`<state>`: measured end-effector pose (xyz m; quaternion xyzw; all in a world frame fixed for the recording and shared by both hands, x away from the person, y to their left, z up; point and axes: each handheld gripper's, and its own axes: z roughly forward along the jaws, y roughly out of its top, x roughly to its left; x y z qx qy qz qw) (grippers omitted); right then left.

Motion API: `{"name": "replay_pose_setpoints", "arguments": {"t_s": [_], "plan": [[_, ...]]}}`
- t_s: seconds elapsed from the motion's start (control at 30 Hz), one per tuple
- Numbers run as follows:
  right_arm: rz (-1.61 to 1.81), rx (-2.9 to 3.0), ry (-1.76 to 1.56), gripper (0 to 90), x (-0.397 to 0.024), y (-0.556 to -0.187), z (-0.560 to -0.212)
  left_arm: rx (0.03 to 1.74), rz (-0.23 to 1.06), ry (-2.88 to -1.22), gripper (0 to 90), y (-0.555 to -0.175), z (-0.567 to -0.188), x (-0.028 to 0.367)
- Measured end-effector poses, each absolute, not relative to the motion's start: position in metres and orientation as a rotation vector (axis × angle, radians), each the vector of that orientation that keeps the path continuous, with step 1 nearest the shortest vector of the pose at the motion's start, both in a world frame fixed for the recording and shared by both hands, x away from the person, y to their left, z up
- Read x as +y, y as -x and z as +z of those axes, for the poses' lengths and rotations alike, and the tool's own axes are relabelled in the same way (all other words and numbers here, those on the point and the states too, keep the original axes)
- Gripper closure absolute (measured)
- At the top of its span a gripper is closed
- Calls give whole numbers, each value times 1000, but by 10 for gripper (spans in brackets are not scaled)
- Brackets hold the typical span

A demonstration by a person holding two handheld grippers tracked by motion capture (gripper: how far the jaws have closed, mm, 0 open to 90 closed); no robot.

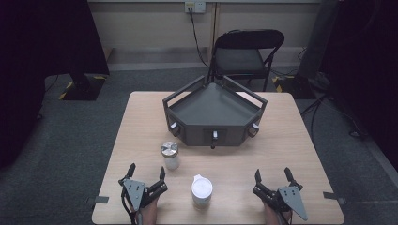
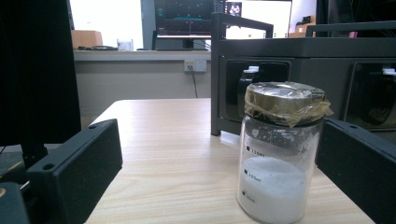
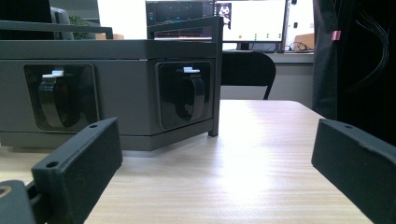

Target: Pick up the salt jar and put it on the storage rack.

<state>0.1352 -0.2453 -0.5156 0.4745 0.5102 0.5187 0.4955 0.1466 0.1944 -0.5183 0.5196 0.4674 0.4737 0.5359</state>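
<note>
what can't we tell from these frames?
- Jar: printed scale marks too small and blurred in the left gripper view.
- White cup: contents hidden by its lid in the high view.
- Grey tray unit: its far corner runs past the left edge of the right gripper view.

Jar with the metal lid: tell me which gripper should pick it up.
Left. The jar stands just ahead of the open left gripper, beside its one jaw in the left gripper view. The right gripper is farther off, past the white cup.
</note>
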Motion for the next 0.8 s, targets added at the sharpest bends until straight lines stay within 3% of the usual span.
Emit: {"name": "replay_pose_setpoints", "arguments": {"t_s": [0.8], "plan": [[1249,1231,-1153,3,-244,-135,-516,1115,1130,-1236,0,-147,-518,194]]}}
